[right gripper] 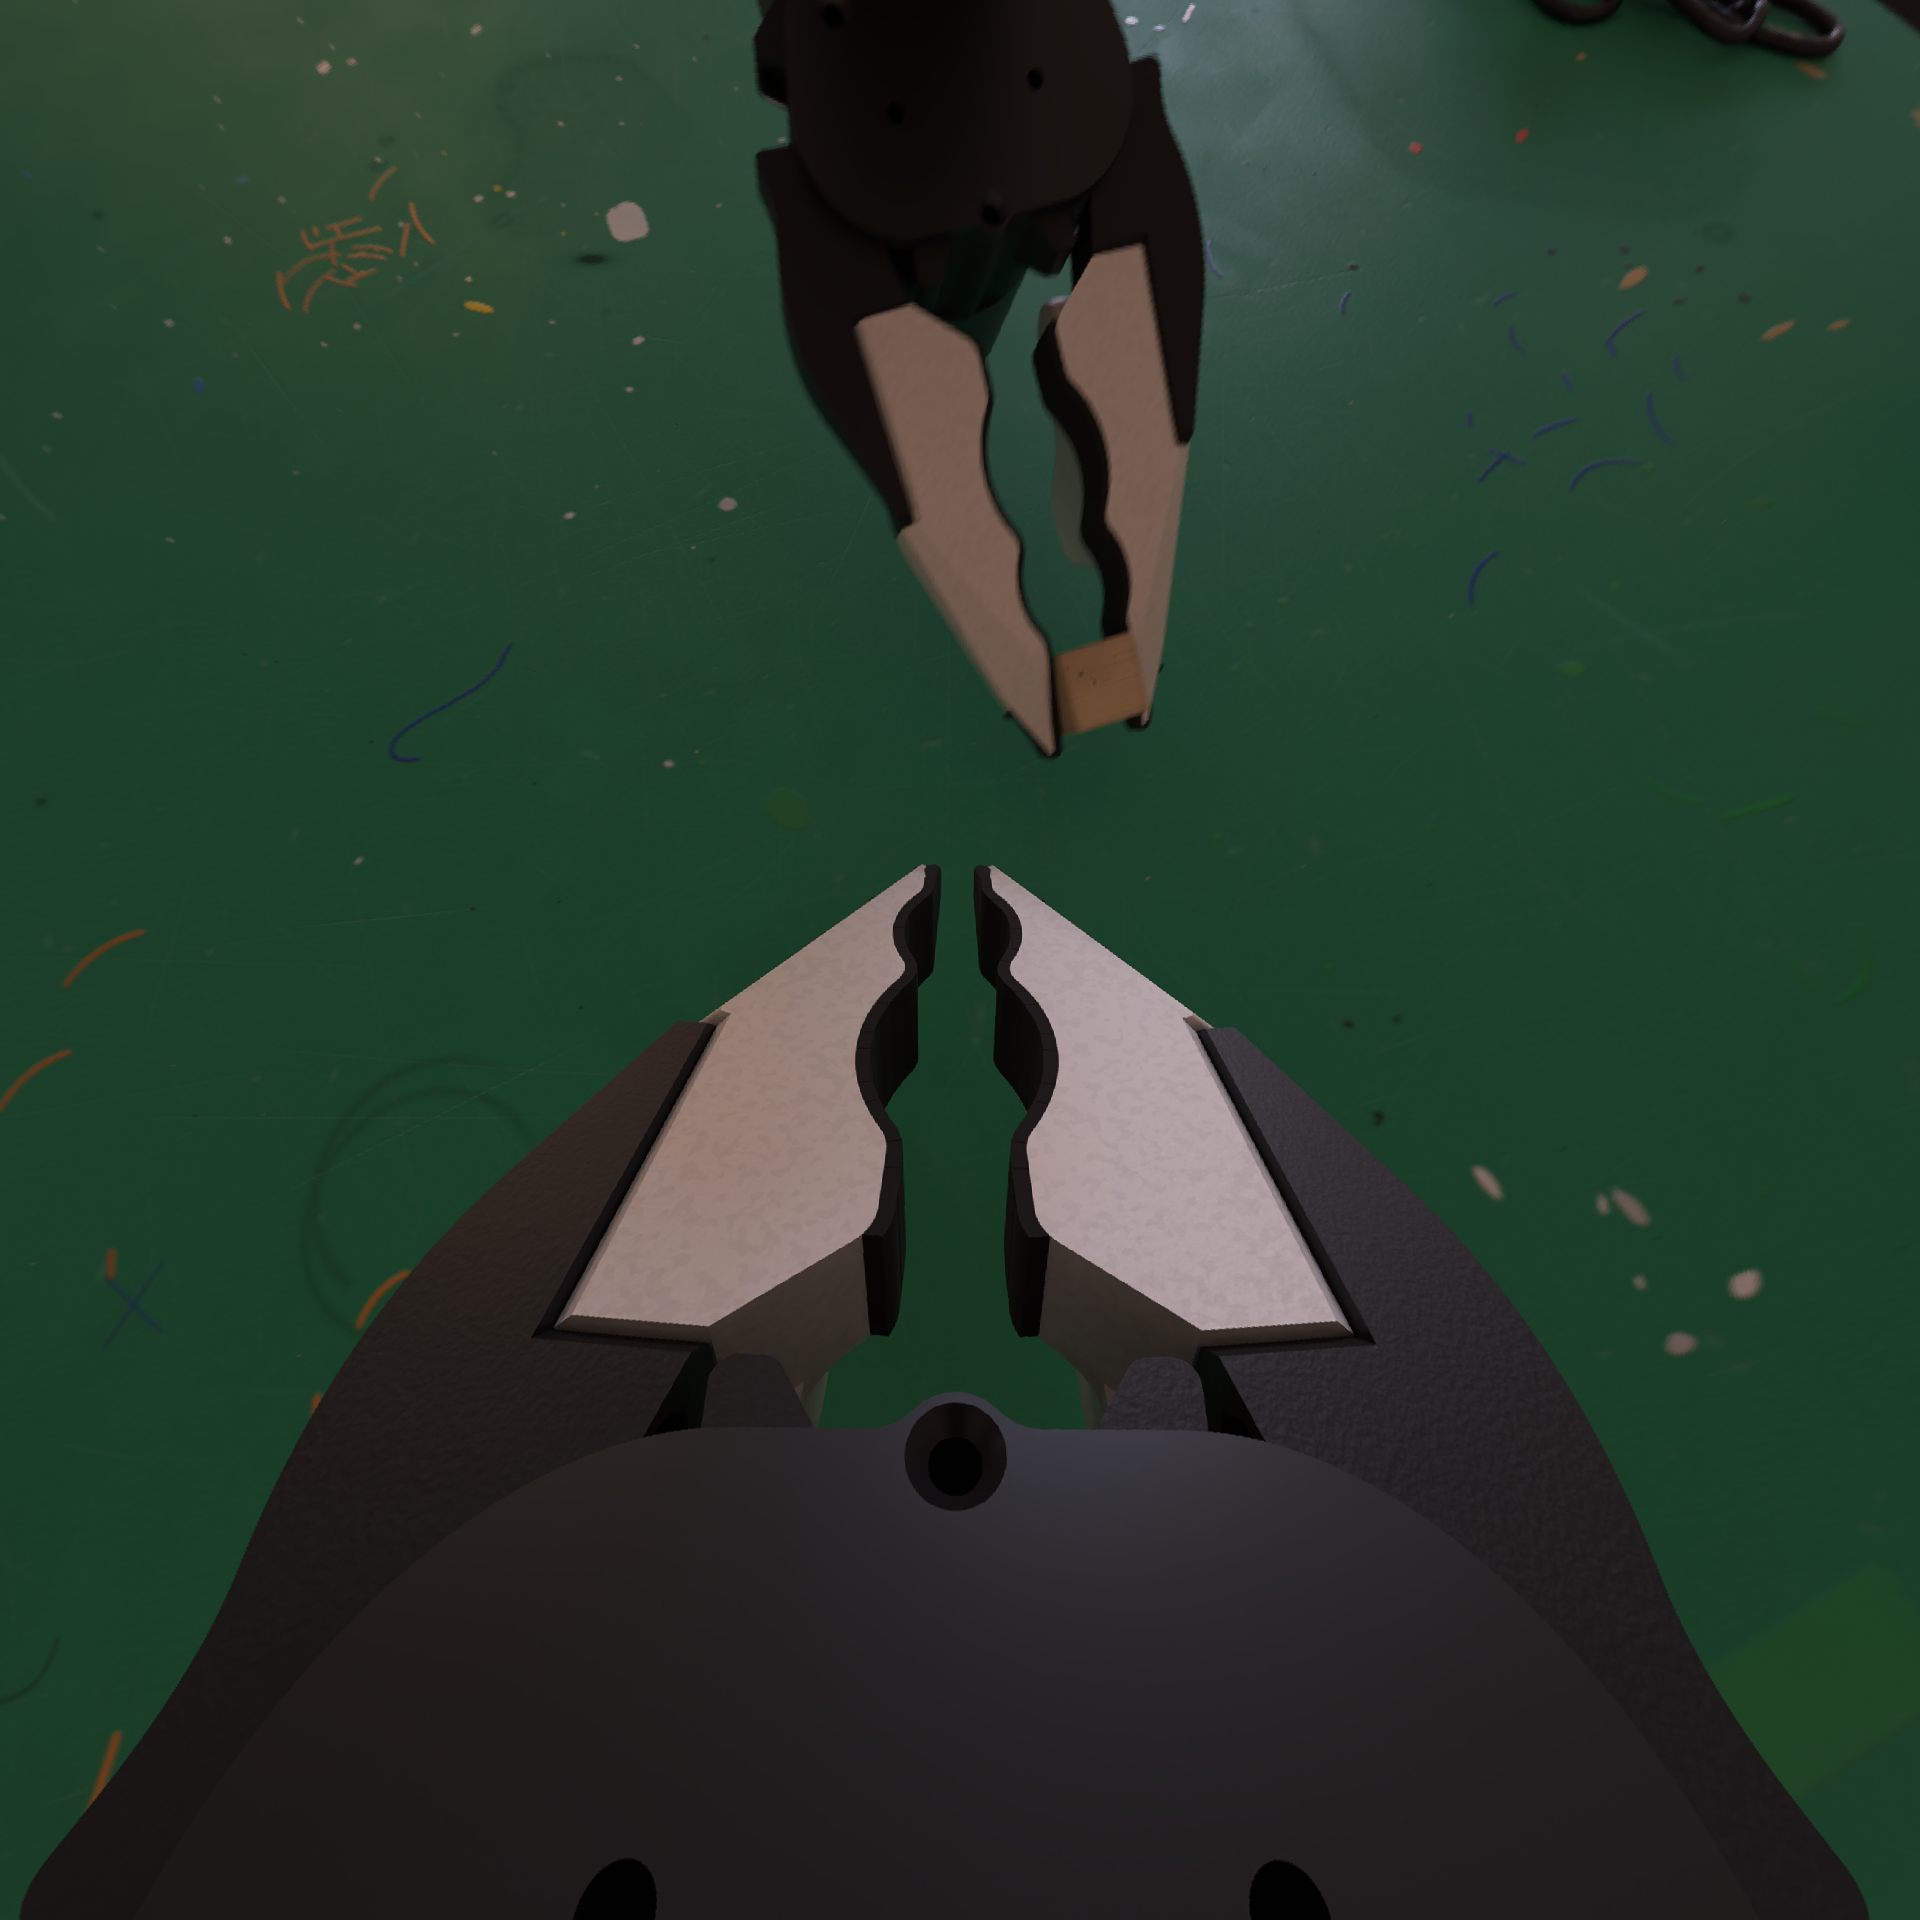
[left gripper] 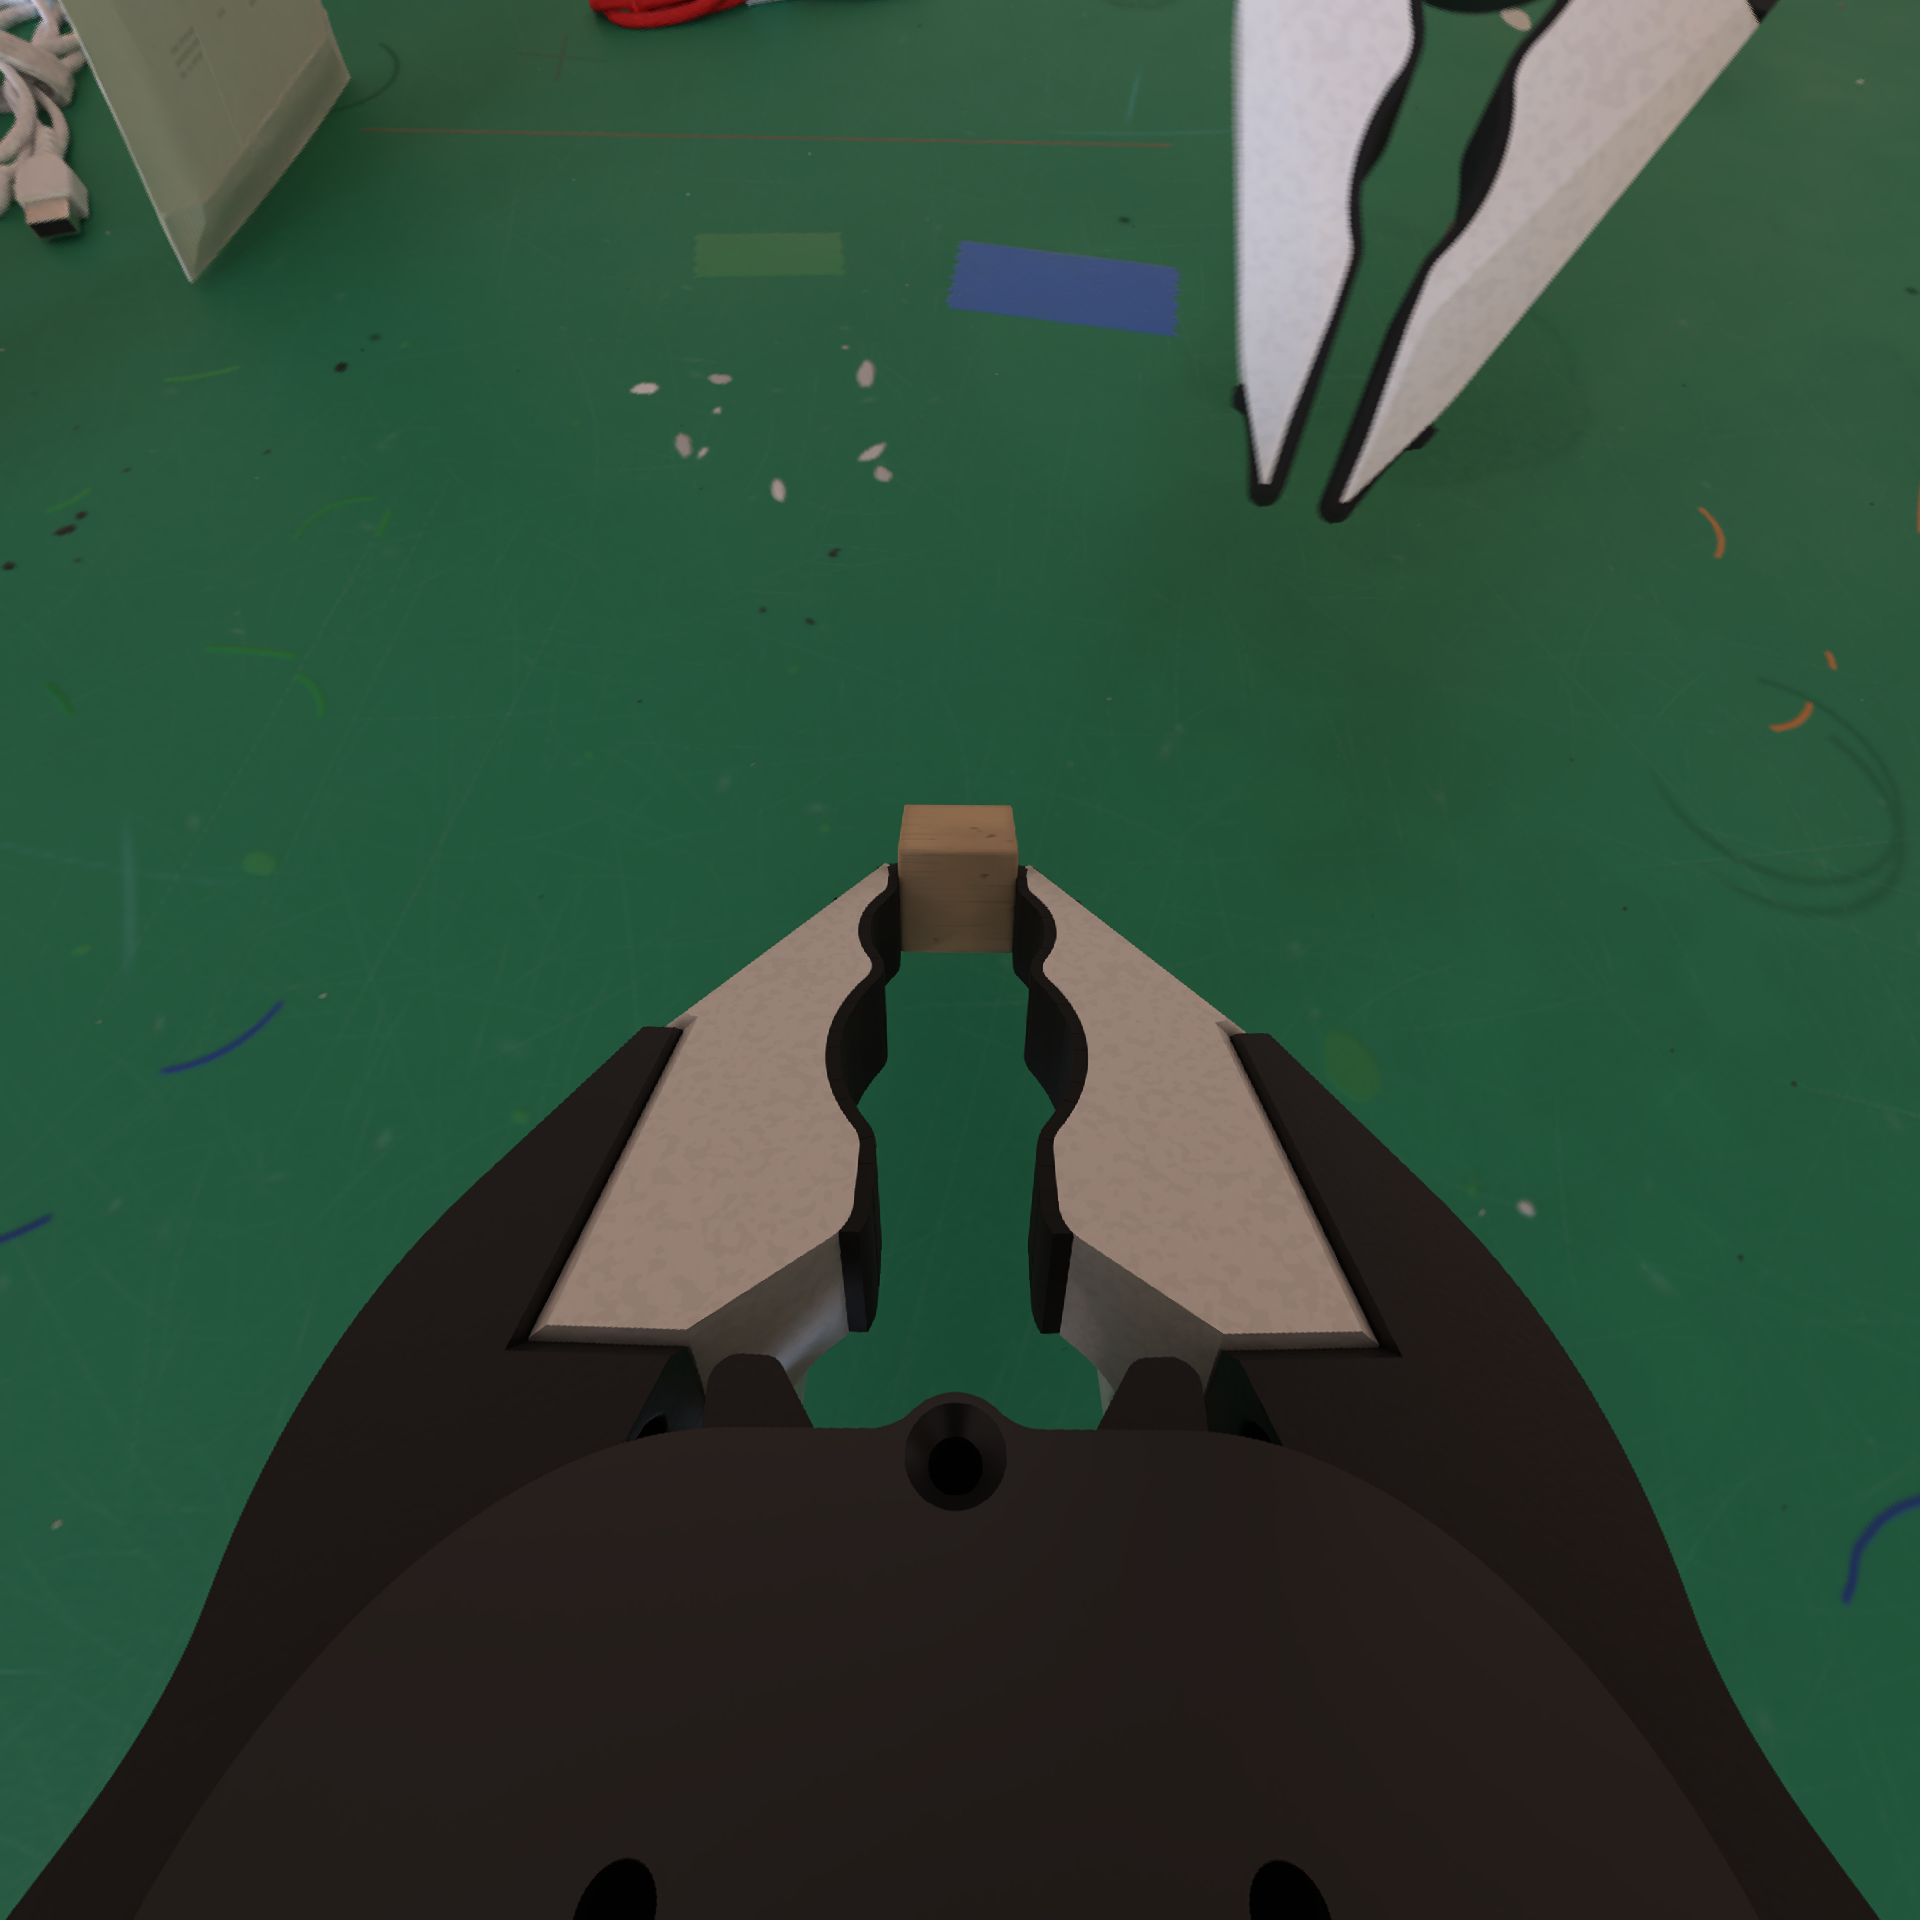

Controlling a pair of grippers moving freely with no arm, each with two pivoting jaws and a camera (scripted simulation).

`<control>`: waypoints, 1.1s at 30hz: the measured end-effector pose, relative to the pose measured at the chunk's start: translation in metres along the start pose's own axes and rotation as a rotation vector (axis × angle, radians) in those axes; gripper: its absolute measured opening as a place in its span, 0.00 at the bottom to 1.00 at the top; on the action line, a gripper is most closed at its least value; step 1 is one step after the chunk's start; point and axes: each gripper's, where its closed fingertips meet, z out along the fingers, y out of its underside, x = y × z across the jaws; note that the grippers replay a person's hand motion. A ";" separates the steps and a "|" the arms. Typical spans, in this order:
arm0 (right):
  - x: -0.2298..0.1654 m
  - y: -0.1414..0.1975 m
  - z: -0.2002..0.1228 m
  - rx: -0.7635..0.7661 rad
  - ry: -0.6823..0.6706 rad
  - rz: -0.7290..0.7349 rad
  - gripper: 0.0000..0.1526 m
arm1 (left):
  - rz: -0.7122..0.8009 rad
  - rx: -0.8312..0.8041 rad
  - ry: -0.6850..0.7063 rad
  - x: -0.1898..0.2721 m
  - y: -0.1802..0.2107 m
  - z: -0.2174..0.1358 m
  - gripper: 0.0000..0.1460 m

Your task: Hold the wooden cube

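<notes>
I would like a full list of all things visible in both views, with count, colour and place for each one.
cube: 1, light wood, between the left gripper's fingertips
mat: 1, green, scratched and paint-flecked, under everything
box: 1, pale grey-beige, far left corner in the left wrist view
cable: 1, white, left of the box at the picture's edge
red item: 1, red, top edge of the left wrist view, kind unclear
blue patch: 1, blue, flat on the mat, far middle
chain: 1, dark, top right corner of the right wrist view
left gripper: 1, black with pale fingers, shut on the cube
right gripper: 1, same colours, nearly closed, holding nothing, facing the left one
</notes>
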 end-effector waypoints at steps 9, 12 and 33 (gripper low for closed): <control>0.009 -0.024 0.006 -0.167 0.060 -0.262 0.04 | 0.018 -0.004 0.001 0.023 -0.007 0.013 0.14; 0.010 -0.024 0.010 -0.246 0.058 -0.318 0.04 | 0.012 0.000 -0.001 0.025 -0.007 0.013 0.14; 0.013 -0.023 0.026 -0.338 0.061 -0.352 0.05 | -0.003 0.010 0.011 0.027 -0.007 0.013 0.14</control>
